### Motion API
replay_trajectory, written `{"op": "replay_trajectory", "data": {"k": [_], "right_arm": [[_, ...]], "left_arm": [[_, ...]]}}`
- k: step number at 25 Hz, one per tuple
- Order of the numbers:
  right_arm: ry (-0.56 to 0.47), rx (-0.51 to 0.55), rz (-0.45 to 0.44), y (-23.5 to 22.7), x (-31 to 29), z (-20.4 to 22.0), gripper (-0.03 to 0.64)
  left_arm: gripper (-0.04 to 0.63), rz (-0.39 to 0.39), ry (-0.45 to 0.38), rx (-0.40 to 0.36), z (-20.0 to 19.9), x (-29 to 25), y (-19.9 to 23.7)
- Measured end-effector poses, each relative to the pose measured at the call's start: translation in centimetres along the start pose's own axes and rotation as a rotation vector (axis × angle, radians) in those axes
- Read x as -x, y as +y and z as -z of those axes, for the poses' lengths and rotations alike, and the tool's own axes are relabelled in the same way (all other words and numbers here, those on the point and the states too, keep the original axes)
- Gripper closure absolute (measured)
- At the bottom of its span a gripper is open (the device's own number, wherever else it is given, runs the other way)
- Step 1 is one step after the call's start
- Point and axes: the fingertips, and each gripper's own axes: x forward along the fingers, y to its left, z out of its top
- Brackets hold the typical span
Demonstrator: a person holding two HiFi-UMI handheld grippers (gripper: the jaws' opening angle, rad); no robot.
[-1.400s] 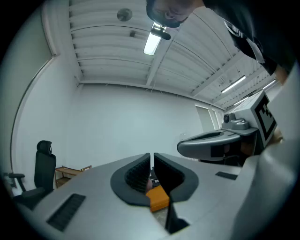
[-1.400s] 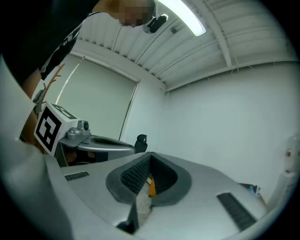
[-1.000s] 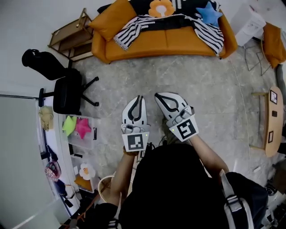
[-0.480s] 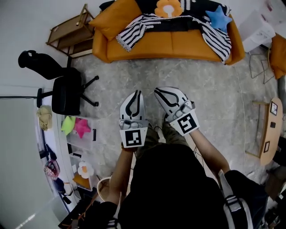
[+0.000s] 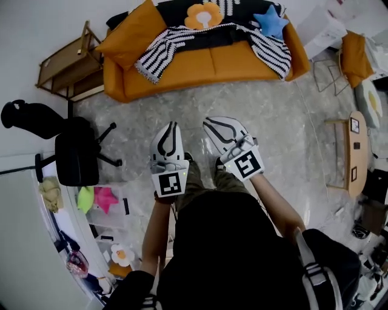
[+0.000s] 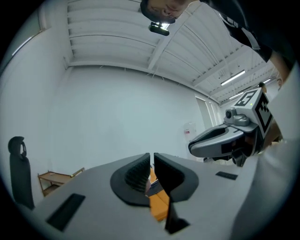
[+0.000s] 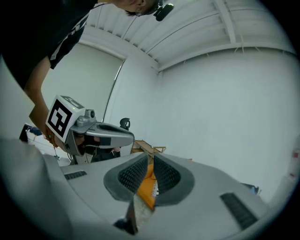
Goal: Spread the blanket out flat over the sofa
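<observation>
While the person stands on the near side of the room, well apart from the sofa (image 5: 224, 63), both grippers are held out over the floor (image 5: 285, 121) with nothing in them. The left gripper (image 5: 171, 126) has its ribbed black pads closed to a hairline. The right gripper (image 5: 209, 123) shows a narrow slit between its pads, and its jaws are opening. Both tools have smooth grey-white shells and carry a cube with square markers. The blanket (image 5: 163, 48), soft and striped black and white, lies rumpled along the far seat back. Its two ends trail forward over the orange cushions at left and right. A flower-shaped cushion (image 5: 203, 15) and a blue star cushion (image 5: 268, 21) rest against the backrest. The floor is glossy grey with stone-like mottling. A black office chair (image 5: 76, 157) stands at left, a slatted wooden rack (image 5: 63, 63) at far left, a pale wooden table (image 5: 354, 151) at right.
</observation>
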Motion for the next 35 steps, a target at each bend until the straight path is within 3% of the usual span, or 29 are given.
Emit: {"op": "replay_trajectory", "data": {"k": [11,18,24,29,35], "right_arm": [[0.063,-0.021,0.183,-2.9,-1.8,-0.1,0.571],[0.078,-0.077,0.219,-7.5,-2.2,3.1,0.575],[0.086,-0.095,0.100,-12.7,-5.8,6.9,0.577],[0.048,-0.059,-0.016,-19.7,-8.1,8.9,0.577],[0.019,-0.001,-0.126,-28.2,-10.3,10.8,0.583]], "left_arm": [[0.553,0.165,0.002,0.035,1.4,-4.8,2.0],[0.552,0.187,0.036,0.006,2.5,-8.7,1.3],[0.552,0.103,0.083,-0.017,4.2,-14.9,1.6],[0.552,0.035,0.126,-0.049,4.9,-22.6,0.3],[0.552,-0.058,0.101,-0.094,3.1,-29.9,0.1]]}}
